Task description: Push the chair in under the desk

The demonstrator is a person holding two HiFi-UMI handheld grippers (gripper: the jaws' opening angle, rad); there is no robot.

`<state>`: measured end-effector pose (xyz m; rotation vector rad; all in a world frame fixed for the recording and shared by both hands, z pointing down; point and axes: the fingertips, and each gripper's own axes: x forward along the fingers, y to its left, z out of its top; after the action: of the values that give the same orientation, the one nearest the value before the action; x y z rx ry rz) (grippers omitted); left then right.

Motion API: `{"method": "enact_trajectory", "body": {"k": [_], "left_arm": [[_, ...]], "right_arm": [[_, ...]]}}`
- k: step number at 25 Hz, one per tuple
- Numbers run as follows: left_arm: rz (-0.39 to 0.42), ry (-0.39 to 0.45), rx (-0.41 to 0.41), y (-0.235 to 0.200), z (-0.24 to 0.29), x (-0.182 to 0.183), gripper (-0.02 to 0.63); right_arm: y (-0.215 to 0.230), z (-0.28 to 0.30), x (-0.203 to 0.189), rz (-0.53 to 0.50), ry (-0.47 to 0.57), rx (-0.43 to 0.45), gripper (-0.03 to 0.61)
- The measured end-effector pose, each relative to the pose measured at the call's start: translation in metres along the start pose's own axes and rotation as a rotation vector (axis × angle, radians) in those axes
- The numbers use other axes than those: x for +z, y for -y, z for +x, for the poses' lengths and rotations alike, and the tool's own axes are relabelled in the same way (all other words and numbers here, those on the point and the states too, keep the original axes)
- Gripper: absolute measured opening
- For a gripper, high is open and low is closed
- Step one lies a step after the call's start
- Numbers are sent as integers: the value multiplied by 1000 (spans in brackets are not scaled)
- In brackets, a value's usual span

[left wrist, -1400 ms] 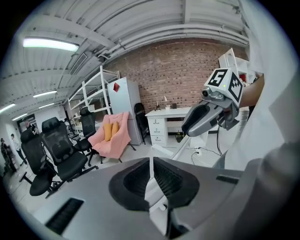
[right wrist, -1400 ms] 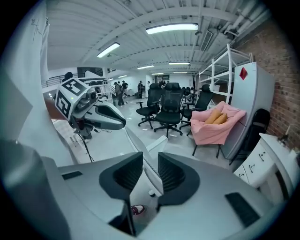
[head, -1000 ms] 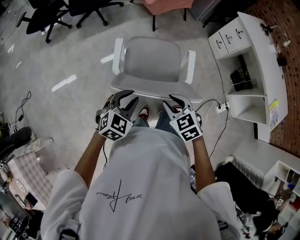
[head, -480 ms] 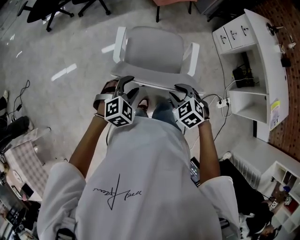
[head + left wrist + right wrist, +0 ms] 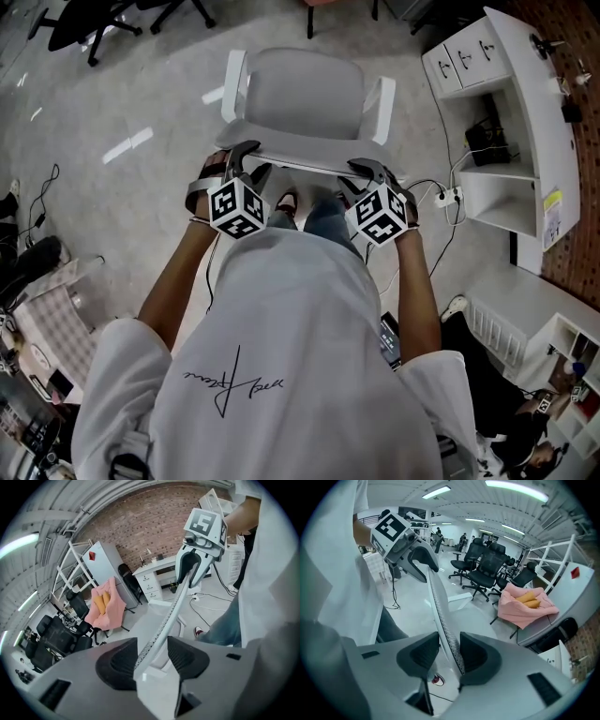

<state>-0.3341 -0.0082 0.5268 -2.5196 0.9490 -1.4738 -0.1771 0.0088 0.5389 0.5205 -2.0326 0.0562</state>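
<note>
A light grey office chair point(image 5: 305, 98) with white armrests stands in front of me, its backrest top edge point(image 5: 300, 159) towards me. My left gripper point(image 5: 246, 161) straddles the left end of that edge and my right gripper point(image 5: 361, 173) the right end. In the left gripper view the thin mesh edge point(image 5: 161, 625) runs between the left gripper's point(image 5: 152, 656) opening jaws, with a gap at the right pad. The right gripper's point(image 5: 449, 651) jaws are opening too; the edge point(image 5: 440, 606) lies against one pad, clear of the other. The white desk point(image 5: 525, 122) stands to the right.
Black office chairs point(image 5: 94, 23) stand at the far left. A power strip with cables point(image 5: 445, 199) lies on the floor beside the desk's open shelves. A pink cloth point(image 5: 525, 604) is draped over something beyond the chair. A white shelf unit point(image 5: 562, 347) stands at the lower right.
Both grippers and the chair's backrest have shifted a little forward, away from me. The jaws of both grippers stand wider around the backrest edge than before.
</note>
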Motion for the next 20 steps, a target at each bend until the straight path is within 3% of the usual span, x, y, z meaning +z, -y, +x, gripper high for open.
{"method": "enact_trajectory", "body": {"k": [20], "left_arm": [[66,-28,-4,4,13,4,192]], "right_arm": [[1,-1,-5,-42,6,-26,149]]}}
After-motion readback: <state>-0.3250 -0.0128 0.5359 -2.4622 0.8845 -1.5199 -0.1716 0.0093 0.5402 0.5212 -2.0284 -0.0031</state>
